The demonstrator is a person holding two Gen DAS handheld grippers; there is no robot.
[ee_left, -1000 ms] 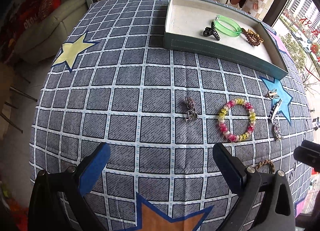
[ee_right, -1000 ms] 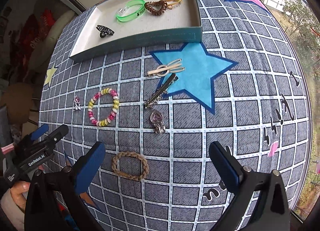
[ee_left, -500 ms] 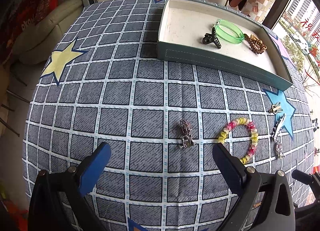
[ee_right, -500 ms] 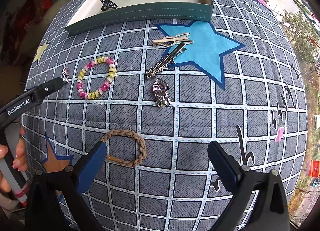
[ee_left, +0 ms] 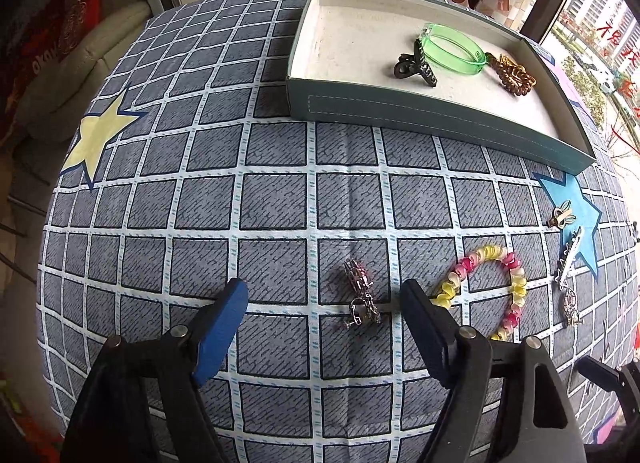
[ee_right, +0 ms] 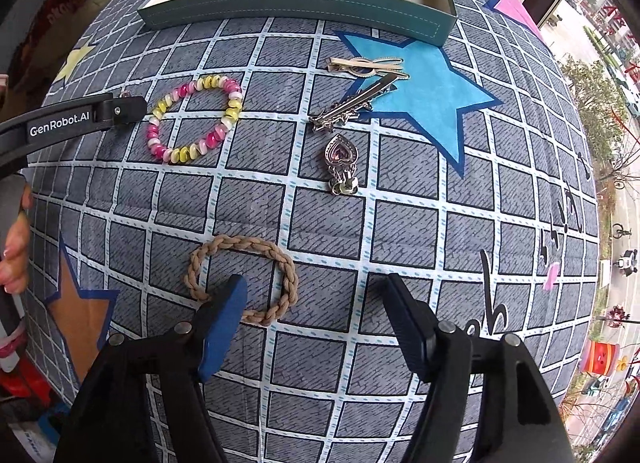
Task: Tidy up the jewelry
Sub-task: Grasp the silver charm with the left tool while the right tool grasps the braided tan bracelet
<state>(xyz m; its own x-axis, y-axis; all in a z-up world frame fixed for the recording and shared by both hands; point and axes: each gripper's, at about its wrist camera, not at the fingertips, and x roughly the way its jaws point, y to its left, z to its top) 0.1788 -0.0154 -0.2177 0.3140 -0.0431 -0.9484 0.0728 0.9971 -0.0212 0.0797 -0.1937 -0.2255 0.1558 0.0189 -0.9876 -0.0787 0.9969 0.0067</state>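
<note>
Your left hand-held gripper [ee_left: 322,299] sits low over the checked cloth of the tabletop [ee_left: 200,183] with its jaws spread wide, and the small silver charm [ee_left: 360,295] lies between the blue pads, closer to the right-hand one and touching neither. Just to the right of that pad, in the lower right of the left wrist view, lies the pink and yellow bead bracelet [ee_left: 486,289], and further right a silver bar clip [ee_left: 570,259] and a gold clip [ee_left: 562,215] rest on the blue star [ee_left: 576,199]. In the upper right of that view the teal tray [ee_left: 420,111] holds a dark claw clip [ee_left: 416,65], a green bangle [ee_left: 452,49] and a brown coil tie [ee_left: 510,73]. Your right hand-held gripper [ee_right: 314,291] is also wide open and holds nothing; its left pad [ee_right: 224,323] stands inside the loop of the braided tan hair tie [ee_right: 280,263], covering the near edge of it, at the lower left of the right wrist view. Above it, mid-frame, you can see a heart-shaped pendant [ee_right: 342,161] lying apart from the bar clip. The left tool's black arm enters from the left edge of that view beside the bead bracelet.
</note>
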